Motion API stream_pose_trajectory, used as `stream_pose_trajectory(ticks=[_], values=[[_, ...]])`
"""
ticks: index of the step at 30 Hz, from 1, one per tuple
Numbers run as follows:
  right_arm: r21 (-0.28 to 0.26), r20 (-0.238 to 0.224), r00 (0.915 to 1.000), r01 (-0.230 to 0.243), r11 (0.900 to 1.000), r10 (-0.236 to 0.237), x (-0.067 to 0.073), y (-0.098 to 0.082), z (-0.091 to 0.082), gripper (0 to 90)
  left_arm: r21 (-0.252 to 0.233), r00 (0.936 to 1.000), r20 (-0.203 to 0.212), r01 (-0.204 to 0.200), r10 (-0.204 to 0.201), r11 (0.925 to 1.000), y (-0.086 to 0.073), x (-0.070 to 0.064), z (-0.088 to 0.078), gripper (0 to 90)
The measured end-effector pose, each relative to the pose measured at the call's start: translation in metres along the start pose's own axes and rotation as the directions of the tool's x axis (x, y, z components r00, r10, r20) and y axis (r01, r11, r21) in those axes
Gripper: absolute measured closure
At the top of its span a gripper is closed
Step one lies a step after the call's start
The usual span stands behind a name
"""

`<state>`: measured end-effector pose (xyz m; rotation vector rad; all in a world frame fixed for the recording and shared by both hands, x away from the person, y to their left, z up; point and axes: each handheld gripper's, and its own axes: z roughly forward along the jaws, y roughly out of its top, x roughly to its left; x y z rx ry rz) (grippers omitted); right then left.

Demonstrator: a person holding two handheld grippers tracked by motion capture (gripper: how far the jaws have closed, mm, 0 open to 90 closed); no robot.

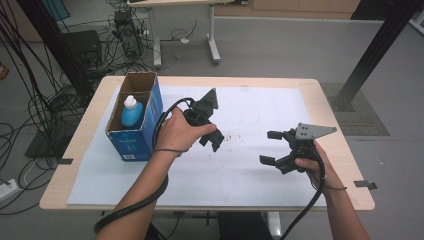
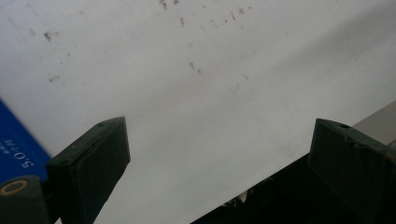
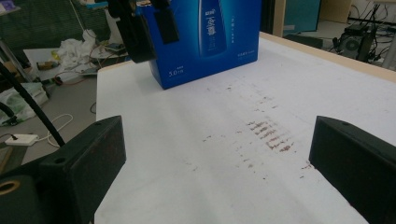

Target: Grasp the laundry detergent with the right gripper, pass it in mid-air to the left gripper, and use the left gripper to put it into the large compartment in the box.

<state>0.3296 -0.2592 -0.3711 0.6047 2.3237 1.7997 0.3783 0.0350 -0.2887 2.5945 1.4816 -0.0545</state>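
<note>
Box (image 1: 136, 125): blue carton, top open, upright near the desk's left edge, toward the far left corner.
Bottle (image 1: 131, 112): blue body, white cap, standing inside the box.
Left gripper (image 1: 211, 140): just right of the box, over the sheet, apart from it; jaws wide, holding nothing.
Right gripper (image 1: 270, 147): near the desk's right edge, well apart from the box; jaws wide, holding nothing.
Sheet (image 1: 250, 170): white paper covering the desk, brown specks at its middle.
Desk (image 1: 337, 145): light wood.
</note>
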Motion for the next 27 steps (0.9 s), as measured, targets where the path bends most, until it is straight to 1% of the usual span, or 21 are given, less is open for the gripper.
stream_pose_trajectory(ticks=[3, 5, 10, 20, 25, 27], values=[[0.0, 0.0, 1.0, -0.003, 1.0, 0.003, 0.0, 0.0, 0.001, 3.6, 0.009, 0.9999, 0.01, 0.002, -0.002, 1.0, 0.0, -0.001, 0.008, 5.9], [-0.002, -0.002, 1.0, -0.004, 1.0, 0.004, 0.0, -0.001, 0.001, 3.6, 0.017, 1.0, 0.009, 0.0, 0.0, 0.9999, -0.001, -0.001, 0.013, 5.9], [-0.004, 0.001, 1.0, -0.006, 1.0, 0.006, 0.0, -0.001, 0.0, 3.6, 0.024, 0.9998, 0.018, 0.006, -0.007, 0.9997, -0.001, 0.0, 0.019, 6.0], [-0.006, 0.006, 1.0, -0.006, 1.0, 0.006, 0.0, -0.002, -0.002, 3.6, 0.028, 0.9996, 0.026, 0.013, -0.014, 0.9995, -0.003, 0.001, 0.023, 6.0], [-0.011, 0.009, 0.9999, -0.008, 1.0, 0.008, 0.002, -0.002, -0.003, 3.6, 0.023, 0.9995, 0.029, 0.009, -0.01, 0.9997, -0.005, -0.001, 0.021, 6.1], [-0.014, 0.009, 0.9999, -0.009, 1.0, 0.009, 0.003, -0.003, -0.004, 3.6, 0.02, 0.9996, 0.029, 0.001, -0.002, 0.9998, -0.005, -0.002, 0.02, 6.0]])
